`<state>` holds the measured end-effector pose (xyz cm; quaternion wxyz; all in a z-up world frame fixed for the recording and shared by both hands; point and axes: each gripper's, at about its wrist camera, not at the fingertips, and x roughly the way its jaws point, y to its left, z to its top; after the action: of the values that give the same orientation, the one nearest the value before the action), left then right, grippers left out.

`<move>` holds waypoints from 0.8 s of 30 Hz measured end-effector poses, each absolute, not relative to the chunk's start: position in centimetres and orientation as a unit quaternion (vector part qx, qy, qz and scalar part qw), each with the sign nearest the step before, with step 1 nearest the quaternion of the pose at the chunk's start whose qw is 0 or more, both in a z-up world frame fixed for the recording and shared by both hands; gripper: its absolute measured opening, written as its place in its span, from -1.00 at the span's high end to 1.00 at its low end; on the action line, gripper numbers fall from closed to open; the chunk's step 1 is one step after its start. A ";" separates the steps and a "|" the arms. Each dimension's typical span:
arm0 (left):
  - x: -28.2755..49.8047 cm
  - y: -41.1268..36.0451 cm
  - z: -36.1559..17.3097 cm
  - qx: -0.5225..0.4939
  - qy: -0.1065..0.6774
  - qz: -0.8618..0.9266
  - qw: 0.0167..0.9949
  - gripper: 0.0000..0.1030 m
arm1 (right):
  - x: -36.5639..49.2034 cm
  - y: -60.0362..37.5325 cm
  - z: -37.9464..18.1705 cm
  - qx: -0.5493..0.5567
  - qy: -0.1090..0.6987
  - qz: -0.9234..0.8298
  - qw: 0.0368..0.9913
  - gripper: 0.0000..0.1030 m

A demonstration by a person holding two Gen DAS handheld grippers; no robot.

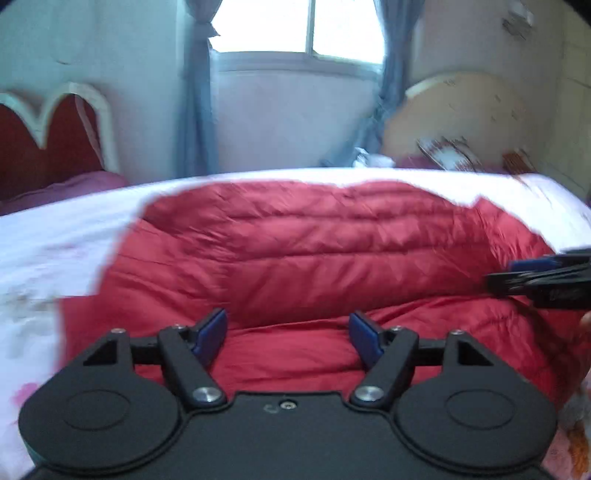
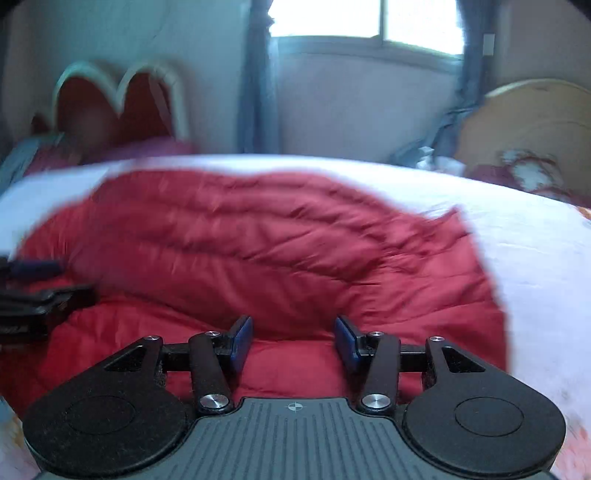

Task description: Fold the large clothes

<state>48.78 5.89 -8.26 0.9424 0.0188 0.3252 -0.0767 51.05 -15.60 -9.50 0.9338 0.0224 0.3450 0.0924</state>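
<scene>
Left wrist view shows a red quilted jacket (image 1: 295,251) spread on the white bed sheet (image 1: 55,236), already doubled at its near edge. Puffy, light and slippery, it is best pinched at a hem or corner. Left gripper (image 1: 288,338) and right gripper (image 2: 293,341) hover above it, jaws apart, empty. Beyond: a window (image 1: 303,26), curtains, headboards.

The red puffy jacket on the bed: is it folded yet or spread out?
Partly folded: the red jacket has one padded layer doubled over another along a crease.
</scene>
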 end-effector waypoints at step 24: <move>44.1 17.9 -12.8 -0.435 0.295 0.024 0.850 -0.27 | 43.7 -28.1 -15.2 0.495 0.300 -0.005 0.815 -0.61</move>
<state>44.10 17.94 -12.82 0.8502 -0.4350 0.2954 0.0241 43.73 -28.11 -15.21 0.8153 0.4950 0.3004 -0.0051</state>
